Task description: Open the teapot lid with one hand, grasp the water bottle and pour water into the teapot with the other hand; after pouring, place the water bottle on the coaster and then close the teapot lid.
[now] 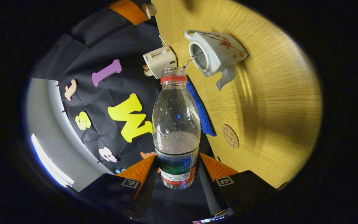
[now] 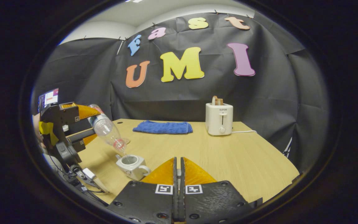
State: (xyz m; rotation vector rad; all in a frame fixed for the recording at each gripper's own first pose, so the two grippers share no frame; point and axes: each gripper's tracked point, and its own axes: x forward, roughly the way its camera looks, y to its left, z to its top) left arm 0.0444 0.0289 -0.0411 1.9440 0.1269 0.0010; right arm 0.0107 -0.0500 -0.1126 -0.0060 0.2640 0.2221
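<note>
Left tool (image 1: 176,174): clamped on the lower, labelled part of the water bottle (image 1: 176,124), one finger on each side. Seen from the right gripper view, this tool (image 2: 87,126) sits at the left edge of the tabletop (image 2: 228,155), with the bottle (image 2: 107,130) tilted neck-down.

Water bottle: clear plastic, uncapped, red ring at the neck, partly filled. Its mouth is held just above the teapot (image 1: 216,54); a thin stream of water (image 1: 190,59) runs from the mouth into the pot's opening.

Teapot: white, squarish, with a red blossom pattern, handle and short spout. Stands on the tabletop, lid off, opening uncovered. In the right gripper view the teapot (image 2: 132,166) stands just ahead and left of the right tool's fingers.

Right tool (image 2: 178,174): fingers pressed together with only a thin seam between them. Whether the teapot lid is pinched there cannot be told. It is held above the near part of the tabletop.

Coaster (image 1: 230,136): round, wooden-looking, printed design, lying flat on the tabletop apart from the teapot, nothing on it.

Blue towel (image 2: 162,127): folded, at the far side of the tabletop.

White toaster (image 2: 219,119): near the far right corner, something brown in its slot, white cord (image 2: 244,131) trailing to the right.
</note>
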